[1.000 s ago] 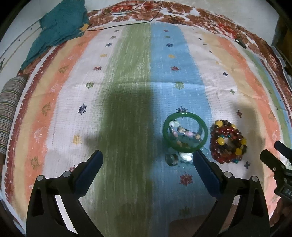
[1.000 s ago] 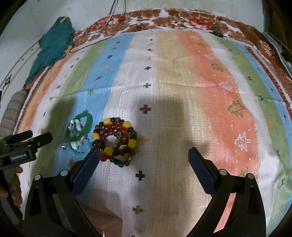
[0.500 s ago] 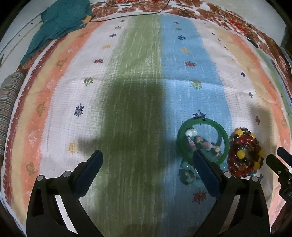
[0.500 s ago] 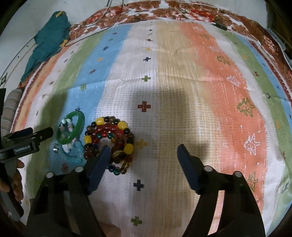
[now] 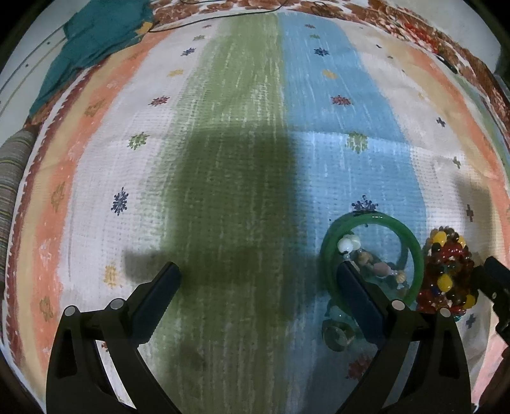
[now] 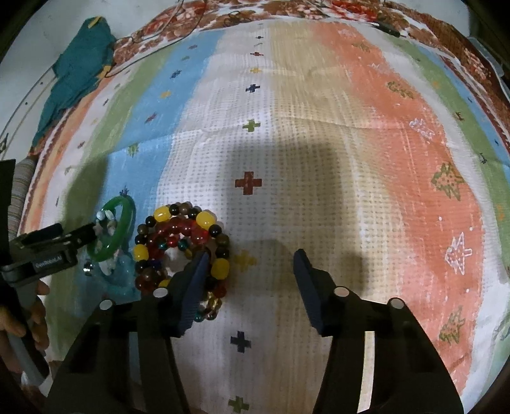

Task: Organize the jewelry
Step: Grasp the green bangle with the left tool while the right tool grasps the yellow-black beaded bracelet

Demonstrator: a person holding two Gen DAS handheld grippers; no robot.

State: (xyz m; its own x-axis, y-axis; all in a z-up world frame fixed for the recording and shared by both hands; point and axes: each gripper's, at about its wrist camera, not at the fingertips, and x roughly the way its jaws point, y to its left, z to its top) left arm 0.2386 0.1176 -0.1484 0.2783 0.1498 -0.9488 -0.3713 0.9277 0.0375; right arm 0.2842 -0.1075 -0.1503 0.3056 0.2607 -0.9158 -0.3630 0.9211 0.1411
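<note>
A green bangle (image 5: pixel 373 223) lies on the striped cloth with a small pale bead bracelet (image 5: pixel 376 264) inside it and a ring (image 5: pixel 338 334) just in front. A pile of red, yellow and brown bead bracelets (image 5: pixel 446 274) lies to its right. My left gripper (image 5: pixel 258 274) is open, its right finger over the bangle's near rim. My right gripper (image 6: pixel 251 261) is open, narrower than before, and its left finger reaches into the bead pile (image 6: pixel 178 232). The bangle (image 6: pixel 122 223) shows at left there, with the left gripper's fingers beside it.
A teal cloth (image 5: pixel 92 41) lies bunched at the far left corner, next to a thin black cable (image 5: pixel 223 17). A striped roll (image 5: pixel 9 178) lies at the left edge. A person's hand (image 6: pixel 19 318) holds the left gripper.
Both grippers have moved down and closer to the jewelry. The right gripper's jaws have narrowed and its left finger now sits in the bead pile. The left finger now overlaps the bangle.
</note>
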